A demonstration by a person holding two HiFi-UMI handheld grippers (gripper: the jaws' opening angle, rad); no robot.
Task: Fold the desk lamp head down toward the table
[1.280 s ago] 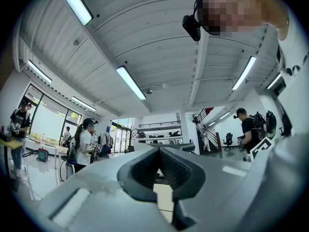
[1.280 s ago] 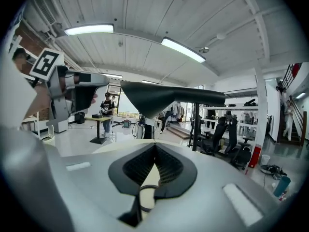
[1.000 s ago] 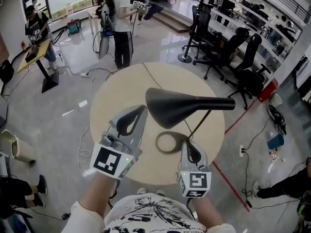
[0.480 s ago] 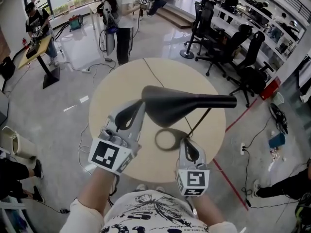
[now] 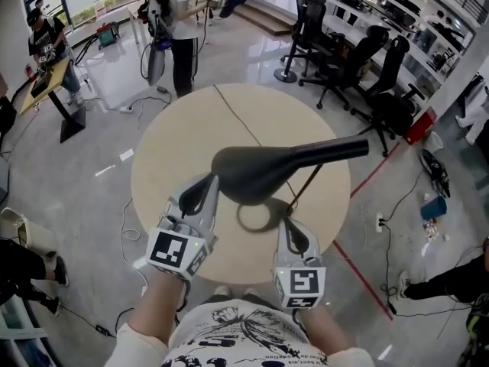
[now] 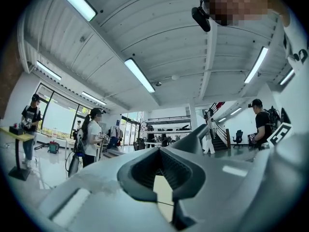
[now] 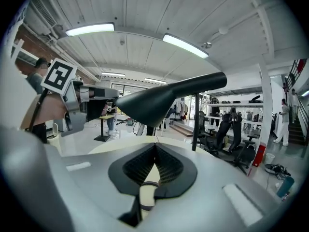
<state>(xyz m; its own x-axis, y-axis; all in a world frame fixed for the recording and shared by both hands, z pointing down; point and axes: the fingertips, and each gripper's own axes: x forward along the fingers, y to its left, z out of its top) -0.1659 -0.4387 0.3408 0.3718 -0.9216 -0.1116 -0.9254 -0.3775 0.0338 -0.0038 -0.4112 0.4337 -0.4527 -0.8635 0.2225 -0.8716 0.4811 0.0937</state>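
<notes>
1. One desk lamp stands on the table. Its black lamp head (image 5: 252,170) hangs level above the table's near half, with the broad end toward the person's left and the narrow neck running off to the right.
2. One thin stem (image 5: 306,191) slants down from the neck to one flat ring base (image 5: 258,217), which lies on the table partly beneath the lamp head.
3. There are two claws. The left claw (image 5: 208,183) points up at the broad end of the lamp head. In the right gripper view it appears to meet that end. Its own view shows its jaws together at the tips with nothing between them.
4. The right claw (image 5: 292,224) sits low, just beside the right edge of the ring base. Its jaws are together at the tips. A grey band shows through the slot lower down, and I cannot tell whether the claw touches the base.
5. The single round, beige table (image 5: 183,136) also carries one thin dark cord (image 5: 233,113), which runs from the far edge toward the lamp.
6. Between the lamp head and the table lie only the ring base and the stem.
7. Around the table are at least three black office chairs (image 5: 359,60) at the far right and one small standing desk (image 5: 46,79) at the far left. A red line (image 5: 374,197) runs along the floor, and at least four other people are partly in view at the edges.
</notes>
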